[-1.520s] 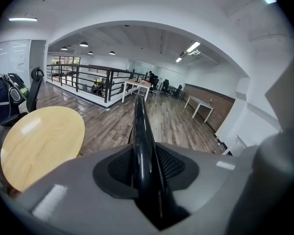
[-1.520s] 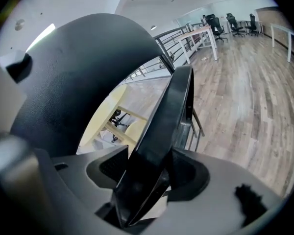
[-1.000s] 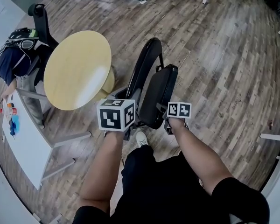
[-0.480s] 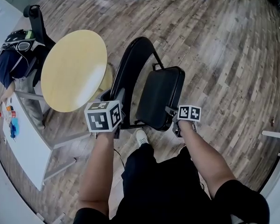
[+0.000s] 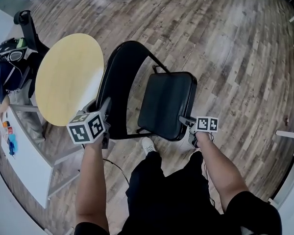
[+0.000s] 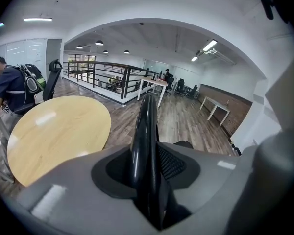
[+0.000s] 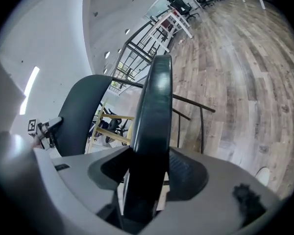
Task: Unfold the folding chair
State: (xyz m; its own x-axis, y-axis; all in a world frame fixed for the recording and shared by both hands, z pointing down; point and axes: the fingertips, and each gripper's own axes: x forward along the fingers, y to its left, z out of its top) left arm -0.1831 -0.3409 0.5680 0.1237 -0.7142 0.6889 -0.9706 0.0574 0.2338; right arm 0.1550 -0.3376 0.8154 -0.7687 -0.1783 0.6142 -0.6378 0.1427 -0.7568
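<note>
My left gripper [image 5: 103, 112] was clamped on the rim of the curved backrest [image 5: 111, 89], and its jaws were easing apart with that black tube between them. My right gripper [image 5: 185, 121] stood wide, pinching the near right corner of the padded seat [image 5: 167, 103].

The black metal folding chair [image 5: 154, 94] sat at the centre of the head view on the grey-brown plank floor [image 5: 235, 58], partly spread: the backrest leaned left and the seat tilted right, with floor showing between them. It had a glossy frame and a rounded-square seat.

Most of its legs were hidden under the seat; only a thin black bar [image 5: 159, 67] showed above it. Each gripper view showed the chair only as a narrow black edge.

I counted one chair, two grippers and one pale yellow round table [image 5: 63, 80] just left of the backrest. One person with a backpack [image 5: 5, 65] was cut off at the upper left edge.
</note>
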